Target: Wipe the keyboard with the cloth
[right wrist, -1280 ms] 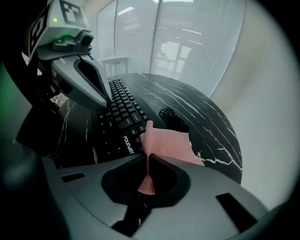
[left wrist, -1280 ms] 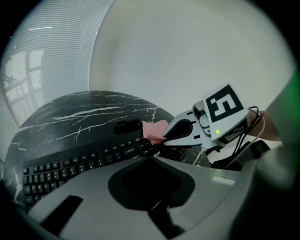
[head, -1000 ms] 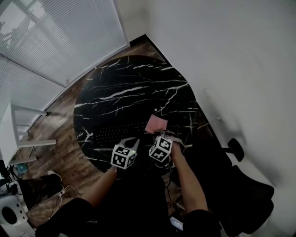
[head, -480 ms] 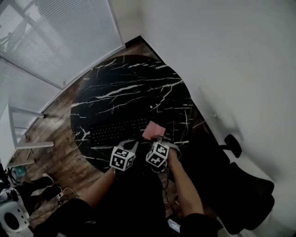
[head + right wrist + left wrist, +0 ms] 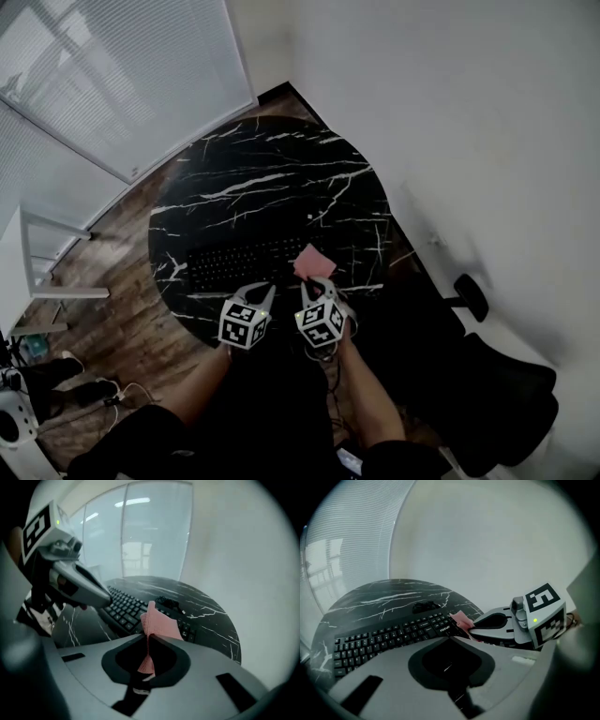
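Note:
A black keyboard (image 5: 239, 263) lies on the round black marble table (image 5: 272, 178), near its front edge; it also shows in the left gripper view (image 5: 389, 637) and the right gripper view (image 5: 136, 609). My right gripper (image 5: 147, 639) is shut on a pink cloth (image 5: 157, 623), which sticks up from the closed jaws; from the head view the cloth (image 5: 314, 262) hangs over the keyboard's right end. My left gripper (image 5: 450, 639) is shut with nothing in it and hovers at the table's front edge (image 5: 265, 292), beside the right gripper (image 5: 317, 284).
A dark cable bundle (image 5: 423, 606) lies on the table just behind the keyboard. A black office chair (image 5: 497, 394) stands at the right. White blinds (image 5: 112, 66) and a white wall border the table; a white frame (image 5: 37, 272) stands at the left on the wooden floor.
Both grippers and the cloth have held close to the keyboard's right end, shifting only slightly; the head camera has moved a little.

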`<state>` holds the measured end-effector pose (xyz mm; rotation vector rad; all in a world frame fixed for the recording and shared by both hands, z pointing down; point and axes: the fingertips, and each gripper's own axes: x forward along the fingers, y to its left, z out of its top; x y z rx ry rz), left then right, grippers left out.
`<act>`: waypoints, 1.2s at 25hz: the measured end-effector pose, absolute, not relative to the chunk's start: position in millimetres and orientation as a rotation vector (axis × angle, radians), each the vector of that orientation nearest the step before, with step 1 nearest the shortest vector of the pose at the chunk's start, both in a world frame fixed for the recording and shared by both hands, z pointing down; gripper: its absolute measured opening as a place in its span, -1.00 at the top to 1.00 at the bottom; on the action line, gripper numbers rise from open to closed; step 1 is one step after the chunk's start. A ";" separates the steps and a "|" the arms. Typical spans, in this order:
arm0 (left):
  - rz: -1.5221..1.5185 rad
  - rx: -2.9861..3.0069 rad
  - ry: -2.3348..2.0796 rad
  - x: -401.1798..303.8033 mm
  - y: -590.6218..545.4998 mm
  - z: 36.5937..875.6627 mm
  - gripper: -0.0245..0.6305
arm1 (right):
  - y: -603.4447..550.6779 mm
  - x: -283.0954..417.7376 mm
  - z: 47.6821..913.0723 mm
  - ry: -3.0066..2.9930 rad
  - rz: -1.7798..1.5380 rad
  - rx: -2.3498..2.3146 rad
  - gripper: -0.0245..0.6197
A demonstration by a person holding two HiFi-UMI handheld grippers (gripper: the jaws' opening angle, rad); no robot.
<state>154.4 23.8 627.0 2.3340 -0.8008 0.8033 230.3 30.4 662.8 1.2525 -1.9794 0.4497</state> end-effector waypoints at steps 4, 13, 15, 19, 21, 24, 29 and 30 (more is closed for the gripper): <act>0.742 2.350 -0.853 137.0 29.4 611.0 0.93 | 32.7 212.9 617.9 -2.100 0.600 1.559 0.89; 0.548 2.457 -1.045 78.6 41.9 533.5 0.93 | 56.1 169.9 520.4 -2.225 0.512 1.789 0.89; 0.505 2.509 -1.095 65.1 43.6 508.4 0.93 | 65.7 162.1 493.3 -2.229 0.432 1.837 0.89; 0.415 2.582 -1.181 38.0 49.3 464.9 0.93 | 85.0 156.7 442.5 -2.229 0.259 1.970 0.89; 0.370 2.598 -1.220 22.4 55.0 446.1 0.93 | 91.6 154.1 417.6 -2.236 0.161 2.016 0.89; 0.295 2.599 -1.263 0.1 66.3 420.7 0.93 | 101.0 145.9 384.5 -2.237 0.062 2.019 0.89; 0.197 2.672 -1.301 -24.6 82.3 386.9 0.93 | 122.1 127.2 361.0 -2.219 0.034 1.971 0.89; 0.190 2.684 -1.312 -28.8 83.3 384.5 0.93 | 126.2 124.5 355.1 -2.214 0.011 1.969 0.90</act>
